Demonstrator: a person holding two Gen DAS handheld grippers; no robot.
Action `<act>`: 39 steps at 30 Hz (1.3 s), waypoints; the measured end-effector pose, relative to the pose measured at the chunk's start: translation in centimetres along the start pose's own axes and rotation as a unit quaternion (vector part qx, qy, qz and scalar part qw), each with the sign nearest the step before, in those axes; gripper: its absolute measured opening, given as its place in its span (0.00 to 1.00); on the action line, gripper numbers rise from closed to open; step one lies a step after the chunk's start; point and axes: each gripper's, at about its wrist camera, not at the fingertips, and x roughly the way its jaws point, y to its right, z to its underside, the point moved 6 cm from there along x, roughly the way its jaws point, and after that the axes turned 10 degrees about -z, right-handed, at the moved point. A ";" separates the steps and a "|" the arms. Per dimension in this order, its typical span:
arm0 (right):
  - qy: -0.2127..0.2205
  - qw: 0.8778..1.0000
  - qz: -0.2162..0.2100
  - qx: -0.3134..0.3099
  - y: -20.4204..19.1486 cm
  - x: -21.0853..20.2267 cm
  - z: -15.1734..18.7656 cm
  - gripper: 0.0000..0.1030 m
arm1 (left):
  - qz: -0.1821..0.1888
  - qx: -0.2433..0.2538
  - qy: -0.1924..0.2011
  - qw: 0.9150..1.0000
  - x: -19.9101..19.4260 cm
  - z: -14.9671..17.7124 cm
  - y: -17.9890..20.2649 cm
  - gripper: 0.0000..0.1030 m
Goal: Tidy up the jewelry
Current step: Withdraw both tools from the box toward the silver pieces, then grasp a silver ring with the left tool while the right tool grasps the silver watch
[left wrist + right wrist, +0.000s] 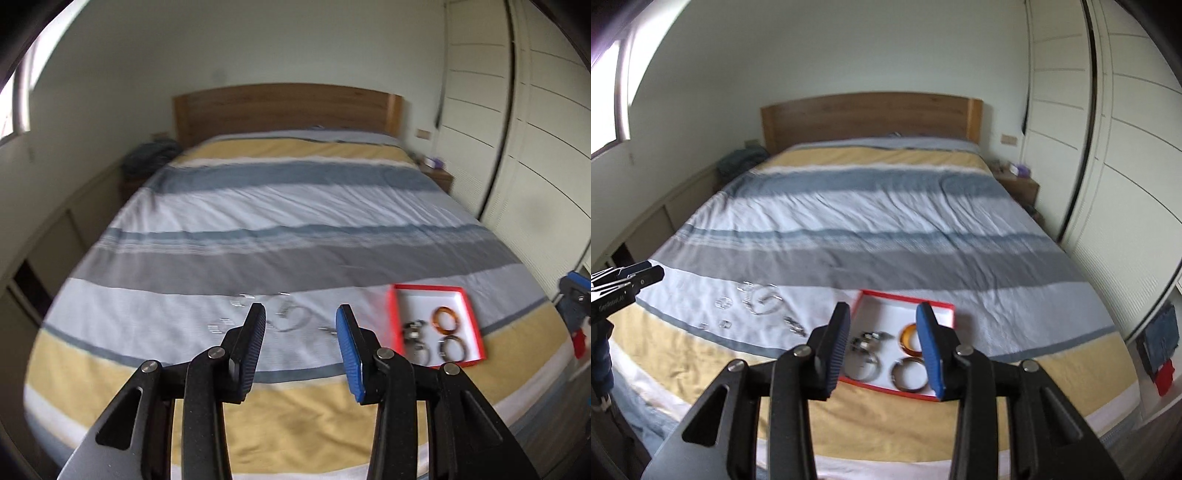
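Well, both tongs, left (300, 316) and right (882, 315), part-open, empty. Loose silver bits (288, 317) on bed (295, 206): light, slippery; pinch bangles by rim, into red box (942, 308).

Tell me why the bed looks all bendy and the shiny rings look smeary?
Left wrist view: the fisheye lens curves the bed and wardrobe; the loose rings are blurred. Right wrist view: same curving, rings smeared, red box sharper.

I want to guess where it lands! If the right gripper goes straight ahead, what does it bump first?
Probably the red box on the bed, near the bangles inside. The right gripper is open and empty; depth is hard to judge.
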 end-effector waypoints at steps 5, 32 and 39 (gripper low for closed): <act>0.013 0.999 -0.031 -0.003 -3.9 -0.7 -1.1 0.34 | -0.040 -0.008 0.012 0.999 -2.0 -0.2 -5.5 0.38; -0.156 0.979 -0.125 -0.027 -15.2 28.7 11.0 0.34 | -0.026 -0.016 -0.143 0.989 24.6 15.6 -11.6 0.38; -0.164 0.979 -0.123 -0.010 -13.3 31.3 12.5 0.34 | -0.016 -0.025 -0.154 0.988 28.1 16.9 -11.5 0.34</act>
